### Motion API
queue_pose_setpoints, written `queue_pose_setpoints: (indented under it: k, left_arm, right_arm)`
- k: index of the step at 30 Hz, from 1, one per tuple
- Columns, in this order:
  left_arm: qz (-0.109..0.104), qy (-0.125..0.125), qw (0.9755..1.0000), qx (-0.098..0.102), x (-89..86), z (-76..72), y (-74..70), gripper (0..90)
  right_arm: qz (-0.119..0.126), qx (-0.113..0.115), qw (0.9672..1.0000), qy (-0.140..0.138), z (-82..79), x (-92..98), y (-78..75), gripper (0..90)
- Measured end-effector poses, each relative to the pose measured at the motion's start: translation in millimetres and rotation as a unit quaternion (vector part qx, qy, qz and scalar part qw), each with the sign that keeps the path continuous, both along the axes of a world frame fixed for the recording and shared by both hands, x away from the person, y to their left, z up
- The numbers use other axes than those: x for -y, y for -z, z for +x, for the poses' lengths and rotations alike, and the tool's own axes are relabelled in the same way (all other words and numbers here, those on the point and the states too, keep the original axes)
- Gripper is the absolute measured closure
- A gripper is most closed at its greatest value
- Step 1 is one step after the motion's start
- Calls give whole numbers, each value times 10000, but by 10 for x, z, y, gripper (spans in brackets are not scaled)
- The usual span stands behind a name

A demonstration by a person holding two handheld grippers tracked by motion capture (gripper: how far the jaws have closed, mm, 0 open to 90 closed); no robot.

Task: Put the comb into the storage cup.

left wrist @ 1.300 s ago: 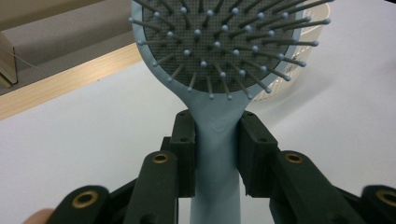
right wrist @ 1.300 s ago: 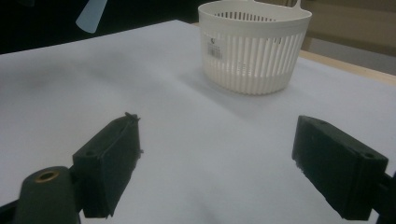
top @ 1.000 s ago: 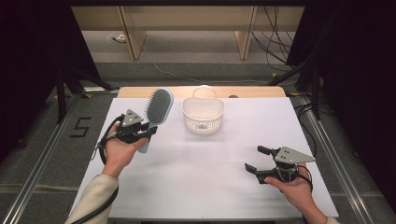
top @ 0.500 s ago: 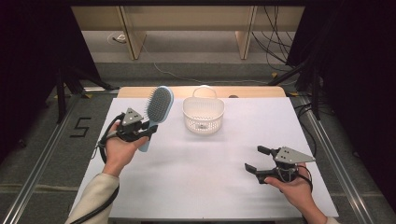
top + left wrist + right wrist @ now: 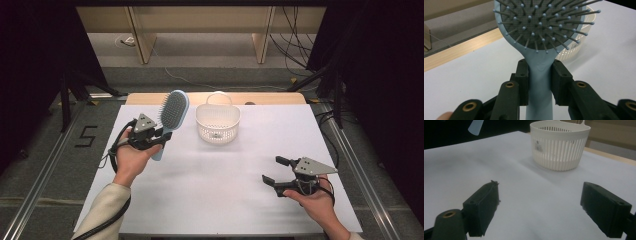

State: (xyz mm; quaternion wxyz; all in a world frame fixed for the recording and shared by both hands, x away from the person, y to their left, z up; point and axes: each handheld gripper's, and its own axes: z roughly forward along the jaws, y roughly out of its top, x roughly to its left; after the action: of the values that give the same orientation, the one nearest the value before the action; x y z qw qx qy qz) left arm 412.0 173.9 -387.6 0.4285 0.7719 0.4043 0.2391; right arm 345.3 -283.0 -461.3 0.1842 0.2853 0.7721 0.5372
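Observation:
A light blue hairbrush (image 5: 171, 116) with a dark bristle pad is held up off the white table, head pointing up and away. My left gripper (image 5: 159, 134) is shut on its handle; in the left gripper view the brush handle (image 5: 540, 82) sits pinched between the two black pads (image 5: 522, 75). A white slatted plastic basket (image 5: 217, 122) stands on the table just right of the brush, and the basket (image 5: 560, 143) looks empty. My right gripper (image 5: 272, 170) rests low at the table's right front, open, with nothing between its fingertips (image 5: 482, 205).
The white table top (image 5: 220, 185) has bare room between the two hands. A wooden strip (image 5: 270, 98) runs along its far edge. Metal rails (image 5: 350, 150) flank the table, and cables lie on the floor behind.

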Motion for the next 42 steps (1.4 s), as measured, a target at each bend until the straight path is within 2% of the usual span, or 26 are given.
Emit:
queue_pose_setpoints:
  k: [42]
  left_arm:
    - [-47,36,10000,68,113,94,-56,700]
  right_arm:
    - [4,24,10000,7,-2,3,-4,164]
